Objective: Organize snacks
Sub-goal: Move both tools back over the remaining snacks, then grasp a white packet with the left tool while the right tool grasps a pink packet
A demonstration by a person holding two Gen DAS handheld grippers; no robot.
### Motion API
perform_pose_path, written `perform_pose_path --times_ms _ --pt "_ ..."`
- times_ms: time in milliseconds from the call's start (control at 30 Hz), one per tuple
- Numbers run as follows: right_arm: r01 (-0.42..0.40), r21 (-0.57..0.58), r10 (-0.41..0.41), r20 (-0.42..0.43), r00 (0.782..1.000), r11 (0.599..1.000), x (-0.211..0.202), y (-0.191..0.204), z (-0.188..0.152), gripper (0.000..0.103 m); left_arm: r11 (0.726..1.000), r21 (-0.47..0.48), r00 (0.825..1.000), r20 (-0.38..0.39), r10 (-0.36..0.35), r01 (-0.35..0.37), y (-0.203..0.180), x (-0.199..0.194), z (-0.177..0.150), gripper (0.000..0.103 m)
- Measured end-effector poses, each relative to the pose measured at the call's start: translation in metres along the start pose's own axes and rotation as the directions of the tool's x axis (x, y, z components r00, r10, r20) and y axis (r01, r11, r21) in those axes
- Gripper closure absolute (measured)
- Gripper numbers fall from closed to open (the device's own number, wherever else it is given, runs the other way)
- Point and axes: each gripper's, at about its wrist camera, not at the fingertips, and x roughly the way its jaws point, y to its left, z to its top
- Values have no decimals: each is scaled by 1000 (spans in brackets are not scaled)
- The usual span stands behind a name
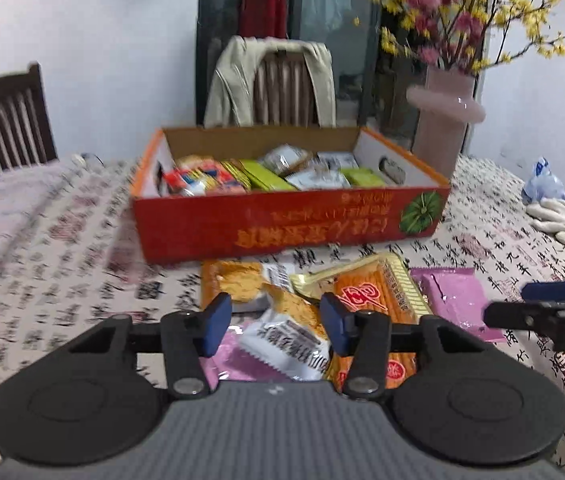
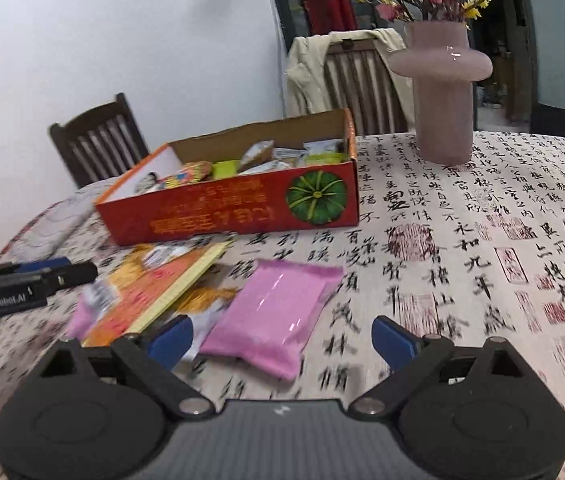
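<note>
We see soft, even indoor light with faint shadows. Motion blur smears both views, and fisheye bending darkens the corners. Glare streaks the pink packet (image 2: 272,312).

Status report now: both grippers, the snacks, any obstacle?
Left gripper open over snack pile. Right gripper open by pink packet. Box unobstructed.

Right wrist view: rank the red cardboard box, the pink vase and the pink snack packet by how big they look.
1. Red cardboard box, clearly largest.
2. Pink vase and pink snack packet look alike; the packet lies nearer the camera, so no ranking.
</note>
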Motion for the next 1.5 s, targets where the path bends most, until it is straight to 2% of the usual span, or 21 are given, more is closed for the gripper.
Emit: perform_pose_path --times_ms 100,200,233,267,300,333,367,433,567,667,833,1033,1267,1500 --pt "-6 22 6 -1 1000 1000 19 0 6 11 1000 -29 999 -43 -10 8 3 15 -2 53" --pt "8 -11 -8 -21 1000 1000 38 4 9 15 998 -51 997 -69 -30 27 5 23 -4 55" --pt "8 -18 -9 -24 1000 1000 41 5 9 18 998 -48 997 -69 -34 30 5 24 -4 59" --pt "10 -24 -11 -26 1000 1000 46 6 9 19 998 -47 997 -66 -40 37 5 24 -4 70" --pt "13 -29 -14 -27 1000 999 49 7 9 22 998 -50 997 -62 -40 37 4 23 -4 73" --pt "19 -33 -20 -28 999 999 53 7 10 31 998 -45 998 -57 -38 35 3 22 -4 75" --pt "18 -36 -19 -27 999 999 56 7 10 34 999 -32 998 -46 -36 35 1 20 -4 78" --pt "15 -39 -15 -18 1000 999 56 6 11 44 999 -20 999 -32 -37 36 -3 13 -3 79" --pt "15 -29 -15 -15 1000 999 50 -1 9 45 999 -22 1000 8 -31 31 -6 -8 -1 85" --pt "34 -56 -35 -9 999 998 36 -4 0 46 999 -48 999 41 -15 17 -4 -28 -3 85" --pt "54 -91 -54 0 999 994 0 -5 -20 45 994 -112 997 77 -6 15 0 -72 -14 85" --pt "25 -104 -25 -5 1000 994 -46 2 -52 45 989 -149 995 100 -2 17 -6 -119 -34 85" --pt "-26 -107 24 -14 1000 994 -75 15 -75 45 986 -164 996 81 35 -21 -12 -143 -50 85" --pt "-45 -121 49 30 998 992 -101 22 -78 45 989 -148 993 114 39 -22 -19 -168 -55 85"
